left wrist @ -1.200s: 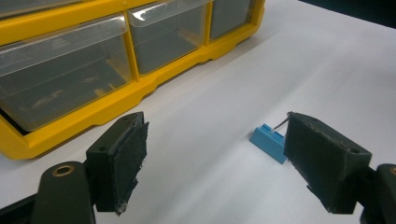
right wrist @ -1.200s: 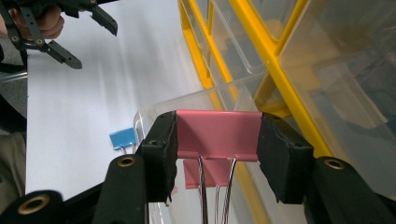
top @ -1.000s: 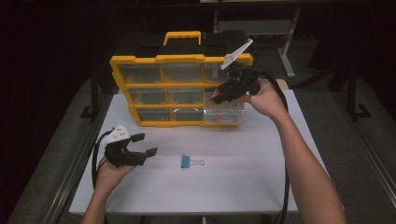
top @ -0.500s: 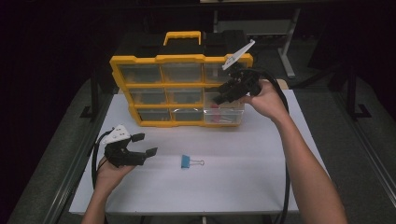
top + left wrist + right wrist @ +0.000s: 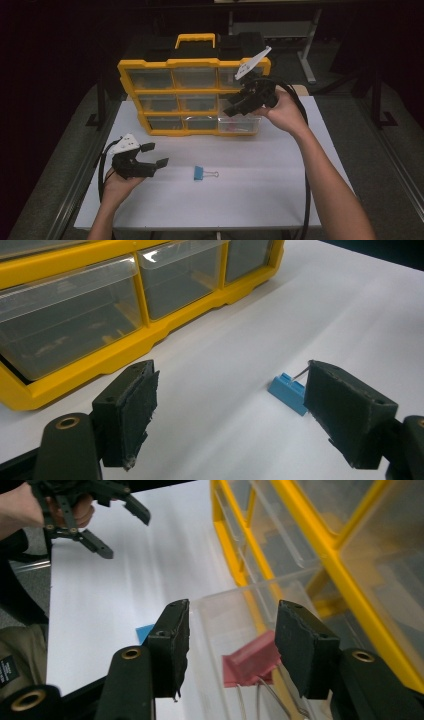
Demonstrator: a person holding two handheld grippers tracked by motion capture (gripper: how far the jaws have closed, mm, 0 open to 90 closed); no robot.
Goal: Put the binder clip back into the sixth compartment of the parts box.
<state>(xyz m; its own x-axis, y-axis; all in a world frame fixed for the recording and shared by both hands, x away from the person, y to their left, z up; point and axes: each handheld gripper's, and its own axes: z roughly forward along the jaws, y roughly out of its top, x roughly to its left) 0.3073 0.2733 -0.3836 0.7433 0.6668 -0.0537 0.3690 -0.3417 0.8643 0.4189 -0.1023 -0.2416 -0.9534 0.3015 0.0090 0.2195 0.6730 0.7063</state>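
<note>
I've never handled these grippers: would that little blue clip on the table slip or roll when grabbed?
The blue binder clip looks small and probably light. It lies flat on its side, so rolling seems unlikely. On the smooth white table it may skid if nudged by the open left gripper.

Dim room, bright tabletop, bg dark

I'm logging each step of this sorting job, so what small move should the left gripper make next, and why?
Probably ease the left gripper forward and down around the blue binder clip: its jaws stand open with the clip lying just ahead, untouched, while the right gripper is open at the pulled-out drawer.
</note>
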